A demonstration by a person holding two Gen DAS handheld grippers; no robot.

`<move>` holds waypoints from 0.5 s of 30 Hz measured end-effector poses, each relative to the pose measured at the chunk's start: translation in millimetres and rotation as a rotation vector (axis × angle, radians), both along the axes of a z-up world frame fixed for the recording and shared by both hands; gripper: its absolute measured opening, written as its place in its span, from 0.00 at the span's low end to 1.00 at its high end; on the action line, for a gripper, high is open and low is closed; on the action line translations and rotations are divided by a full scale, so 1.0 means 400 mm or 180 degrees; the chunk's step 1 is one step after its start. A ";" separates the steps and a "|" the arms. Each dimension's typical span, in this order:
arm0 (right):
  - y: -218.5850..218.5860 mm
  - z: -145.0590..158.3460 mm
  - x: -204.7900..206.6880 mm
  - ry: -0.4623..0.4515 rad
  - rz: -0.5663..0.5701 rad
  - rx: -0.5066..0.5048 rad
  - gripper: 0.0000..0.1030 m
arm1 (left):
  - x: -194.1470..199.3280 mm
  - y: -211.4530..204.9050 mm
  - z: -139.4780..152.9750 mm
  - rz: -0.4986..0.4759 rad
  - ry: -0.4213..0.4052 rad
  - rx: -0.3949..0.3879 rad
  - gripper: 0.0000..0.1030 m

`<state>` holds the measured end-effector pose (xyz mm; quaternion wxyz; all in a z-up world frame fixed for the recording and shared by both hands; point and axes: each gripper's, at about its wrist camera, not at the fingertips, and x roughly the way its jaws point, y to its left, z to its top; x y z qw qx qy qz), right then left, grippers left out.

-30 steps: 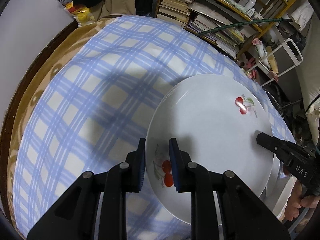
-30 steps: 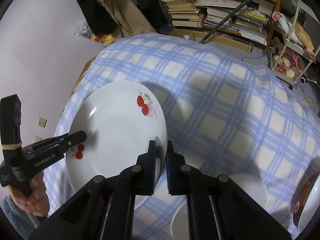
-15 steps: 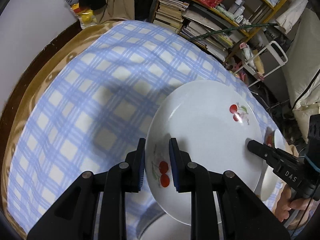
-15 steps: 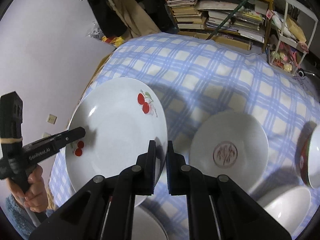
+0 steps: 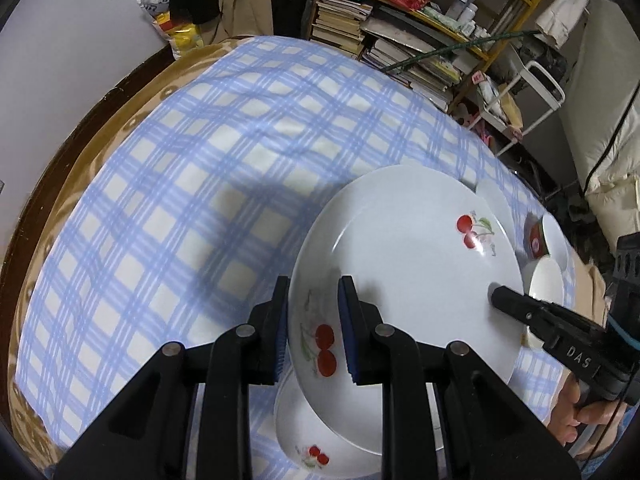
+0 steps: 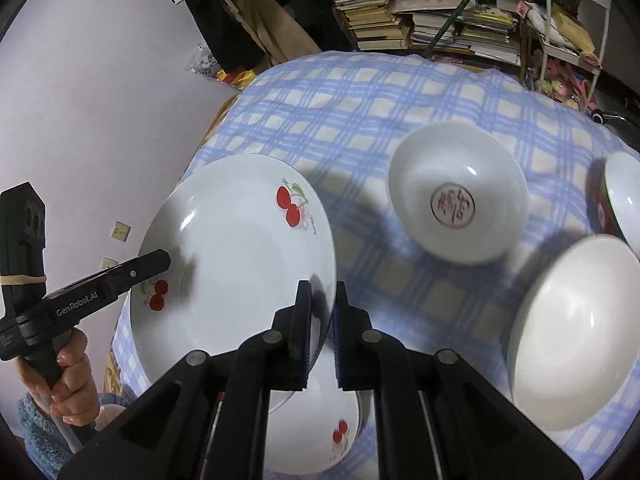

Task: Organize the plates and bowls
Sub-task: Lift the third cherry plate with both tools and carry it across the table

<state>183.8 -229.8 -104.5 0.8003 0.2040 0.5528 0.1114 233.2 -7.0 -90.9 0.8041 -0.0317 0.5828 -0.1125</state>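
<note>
A white plate with red cherries (image 5: 404, 272) (image 6: 236, 264) hangs in the air, held by both grippers. My left gripper (image 5: 313, 320) is shut on its near left rim; it also shows in the right wrist view (image 6: 166, 258). My right gripper (image 6: 321, 320) is shut on the opposite rim and shows in the left wrist view (image 5: 496, 294). A second cherry plate (image 5: 320, 440) (image 6: 316, 432) lies on the cloth right below. A white bowl with a red seal mark (image 6: 456, 196) stands on the table.
The round table has a blue checked cloth (image 5: 208, 184). A large white bowl (image 6: 576, 332) and a red-sided bowl (image 6: 622, 196) stand at the right. Cluttered bookshelves (image 5: 400, 28) stand behind the table, a wall at the left.
Both grippers have carried the cherry plate back toward the near edge. The second cherry plate and the bowls have come into view beneath and beside it.
</note>
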 end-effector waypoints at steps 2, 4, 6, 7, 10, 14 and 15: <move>0.001 0.000 -0.030 -0.0008 -0.0034 -0.0020 0.11 | -0.034 -0.003 -0.009 -0.0005 0.0023 0.0022 0.21; 0.003 -0.001 -0.053 -0.0006 -0.0049 -0.0057 0.11 | -0.061 -0.004 -0.020 -0.0020 0.0057 0.0062 0.21; 0.006 -0.006 -0.078 0.0001 -0.0054 -0.0092 0.11 | -0.092 -0.005 -0.033 -0.0043 0.0094 0.0095 0.21; 0.009 -0.009 -0.092 0.0005 -0.0050 -0.0110 0.11 | -0.103 -0.004 -0.037 -0.0051 0.0106 0.0103 0.21; 0.013 -0.018 -0.122 0.0018 -0.0061 -0.0095 0.11 | -0.136 0.003 -0.049 -0.0064 0.0141 0.0112 0.21; 0.024 -0.031 -0.161 0.0026 -0.0063 -0.0092 0.11 | -0.173 0.020 -0.061 -0.0034 0.0158 0.0122 0.21; 0.029 -0.037 -0.169 0.0034 -0.0059 -0.0079 0.11 | -0.177 0.022 -0.063 -0.0021 0.0158 0.0125 0.21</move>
